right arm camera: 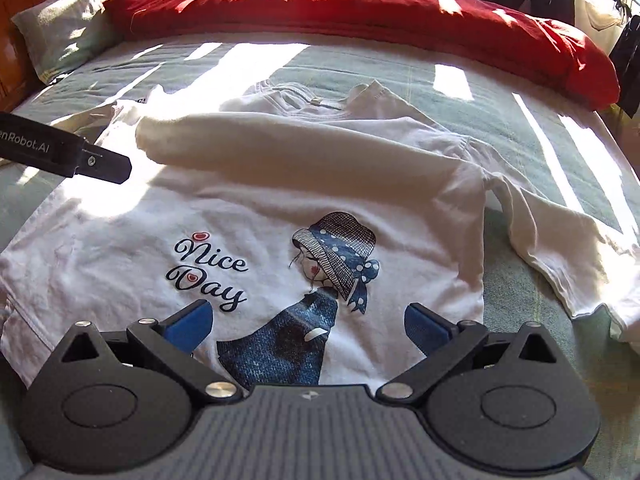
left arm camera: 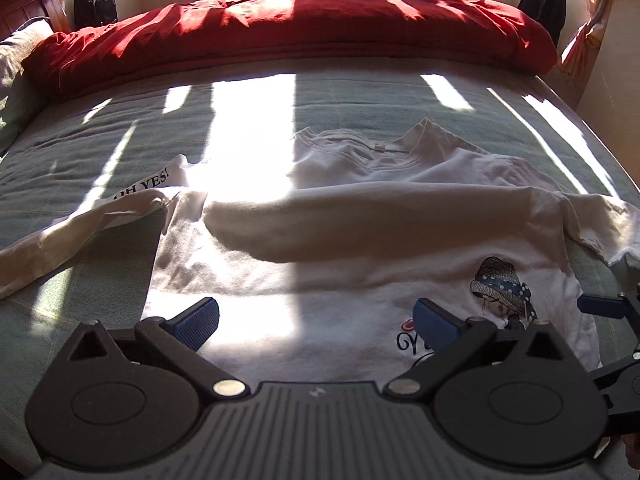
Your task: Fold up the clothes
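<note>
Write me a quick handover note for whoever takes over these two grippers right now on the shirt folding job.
Left gripper: open, nothing between the jaws, hovering over the shirt's lower hem.
Right gripper: open and empty, hovering over the printed picture.
White long-sleeve shirt: lies print side up on the green bedsheet, collar toward the red duvet.
Done: one sleeve is folded across the chest.
Left: the other sleeve trails off to the side on the sheet; fold it in, then fold the body. The side hem near the folded sleeve's shoulder looks bunched; probably smooth it first.
</note>
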`<act>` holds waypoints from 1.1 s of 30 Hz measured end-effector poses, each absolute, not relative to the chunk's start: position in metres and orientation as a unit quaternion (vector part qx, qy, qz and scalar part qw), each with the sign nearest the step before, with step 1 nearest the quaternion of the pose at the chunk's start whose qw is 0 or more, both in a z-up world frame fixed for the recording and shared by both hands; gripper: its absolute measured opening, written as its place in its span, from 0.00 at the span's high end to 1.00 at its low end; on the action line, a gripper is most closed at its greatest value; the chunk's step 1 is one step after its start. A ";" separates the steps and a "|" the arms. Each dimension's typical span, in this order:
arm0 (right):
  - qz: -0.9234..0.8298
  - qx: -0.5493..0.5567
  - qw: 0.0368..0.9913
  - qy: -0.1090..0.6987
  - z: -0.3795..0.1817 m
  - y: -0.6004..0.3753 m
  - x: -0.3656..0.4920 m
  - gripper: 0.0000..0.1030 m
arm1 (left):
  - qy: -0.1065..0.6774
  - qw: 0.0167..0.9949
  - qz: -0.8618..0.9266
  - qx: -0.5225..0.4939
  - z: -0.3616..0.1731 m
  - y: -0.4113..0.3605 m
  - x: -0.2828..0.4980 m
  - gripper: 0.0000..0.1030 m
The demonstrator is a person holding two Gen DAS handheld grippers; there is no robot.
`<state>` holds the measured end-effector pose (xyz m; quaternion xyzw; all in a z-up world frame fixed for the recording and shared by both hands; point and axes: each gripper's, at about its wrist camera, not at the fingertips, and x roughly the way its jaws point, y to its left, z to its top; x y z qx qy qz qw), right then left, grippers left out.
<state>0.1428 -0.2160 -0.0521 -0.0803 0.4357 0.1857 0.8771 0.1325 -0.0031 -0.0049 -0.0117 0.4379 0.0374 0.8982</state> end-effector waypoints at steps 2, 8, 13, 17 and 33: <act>0.178 -0.064 0.879 0.437 -0.056 -0.214 0.145 0.00 | 0.429 0.902 0.048 -0.012 -0.008 -0.006 0.120 0.01; 0.176 -0.056 0.870 0.458 -0.095 -0.203 0.119 0.00 | 0.454 0.888 0.041 -0.051 -0.067 -0.015 0.092 0.01; 0.172 -0.103 0.890 0.408 -0.103 -0.204 0.077 0.00 | 0.473 0.880 0.043 -0.023 -0.097 -0.032 0.063 0.01; 0.173 -0.088 0.898 0.395 -0.105 -0.217 0.053 0.00 | 0.476 0.878 0.045 -0.013 -0.097 -0.036 0.046 0.01; 0.164 -0.027 0.912 0.376 -0.109 -0.246 0.018 0.00 | 0.437 0.893 0.104 -0.021 -0.084 -0.014 0.033 0.01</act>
